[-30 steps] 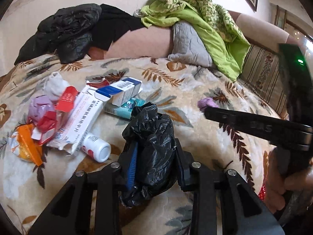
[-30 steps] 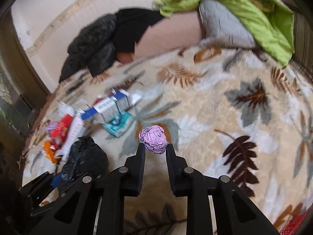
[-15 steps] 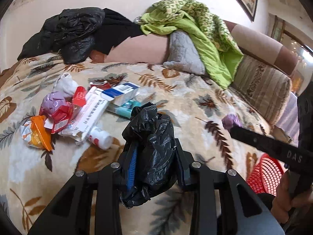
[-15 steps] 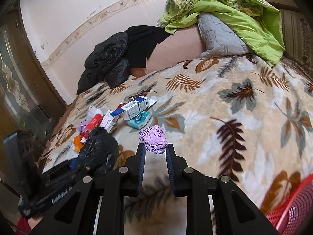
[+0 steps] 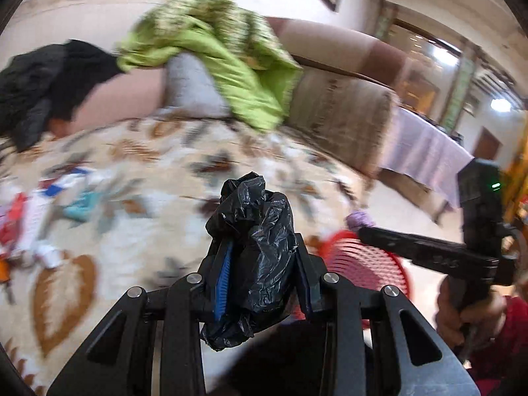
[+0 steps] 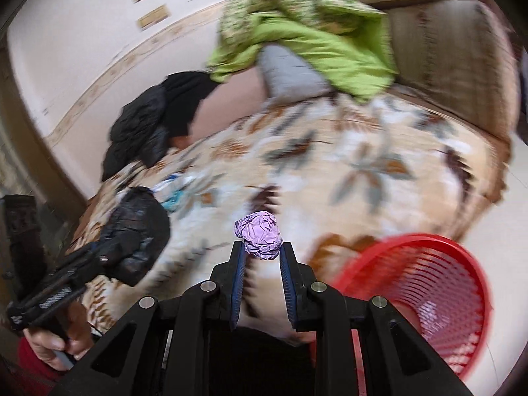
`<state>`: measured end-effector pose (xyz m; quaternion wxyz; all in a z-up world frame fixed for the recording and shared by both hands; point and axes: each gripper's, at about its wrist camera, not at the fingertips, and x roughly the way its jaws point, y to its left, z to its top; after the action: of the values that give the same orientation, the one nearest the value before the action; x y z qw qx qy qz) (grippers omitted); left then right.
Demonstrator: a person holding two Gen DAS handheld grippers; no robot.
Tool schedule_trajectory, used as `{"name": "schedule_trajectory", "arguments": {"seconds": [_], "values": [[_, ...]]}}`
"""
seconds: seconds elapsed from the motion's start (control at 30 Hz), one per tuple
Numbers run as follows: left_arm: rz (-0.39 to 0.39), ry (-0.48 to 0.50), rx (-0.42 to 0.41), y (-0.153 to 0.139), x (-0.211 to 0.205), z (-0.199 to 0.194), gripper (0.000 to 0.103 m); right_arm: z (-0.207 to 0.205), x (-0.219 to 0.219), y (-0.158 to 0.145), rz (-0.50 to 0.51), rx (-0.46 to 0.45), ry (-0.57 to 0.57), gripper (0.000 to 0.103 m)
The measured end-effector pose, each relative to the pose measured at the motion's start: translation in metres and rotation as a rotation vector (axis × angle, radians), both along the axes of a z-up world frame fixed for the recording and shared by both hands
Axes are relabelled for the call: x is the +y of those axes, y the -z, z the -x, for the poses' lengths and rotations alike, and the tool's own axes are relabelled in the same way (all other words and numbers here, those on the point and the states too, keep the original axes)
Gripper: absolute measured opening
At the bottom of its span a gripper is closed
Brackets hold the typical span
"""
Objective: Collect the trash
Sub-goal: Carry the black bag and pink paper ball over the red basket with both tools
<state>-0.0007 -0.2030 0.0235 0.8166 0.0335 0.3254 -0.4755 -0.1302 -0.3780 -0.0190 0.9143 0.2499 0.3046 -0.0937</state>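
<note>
basket [image 6: 425, 283] right of bed [image 6: 330, 178] – trash pile [image 5: 39, 211] on bed's left, pillow [image 6: 290, 72] behind

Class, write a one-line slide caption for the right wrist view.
Right gripper carries a crumpled purple wrapper toward the red basket beside the leaf-patterned bed.

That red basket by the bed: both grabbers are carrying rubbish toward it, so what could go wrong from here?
The purple paper ball sits only at the tips of the right gripper, so it might slip out before reaching the red basket. The black plastic bag in the left gripper is bulky and floppy; it may snag on a finger when released.
</note>
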Motion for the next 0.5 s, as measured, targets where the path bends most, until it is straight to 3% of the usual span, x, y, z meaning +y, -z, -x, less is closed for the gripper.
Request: {"name": "schedule_trajectory", "arguments": {"seconds": [0.2, 0.33, 0.4, 0.5], "values": [[-0.036, 0.182, 0.066, 0.005, -0.079, 0.034, 0.033, 0.044, -0.049, 0.017, -0.033, 0.042, 0.142, 0.023], [-0.072, 0.233, 0.075, 0.014, -0.114, 0.051, 0.034, 0.058, -0.064, 0.023, -0.044, 0.046, 0.196, 0.025], [-0.094, 0.252, 0.084, 0.022, -0.130, 0.055, 0.043, 0.064, -0.072, 0.025, -0.051, 0.050, 0.219, 0.026], [-0.100, 0.270, 0.106, 0.027, -0.142, 0.058, 0.046, 0.068, -0.077, 0.026, -0.052, 0.052, 0.245, 0.033]]}}
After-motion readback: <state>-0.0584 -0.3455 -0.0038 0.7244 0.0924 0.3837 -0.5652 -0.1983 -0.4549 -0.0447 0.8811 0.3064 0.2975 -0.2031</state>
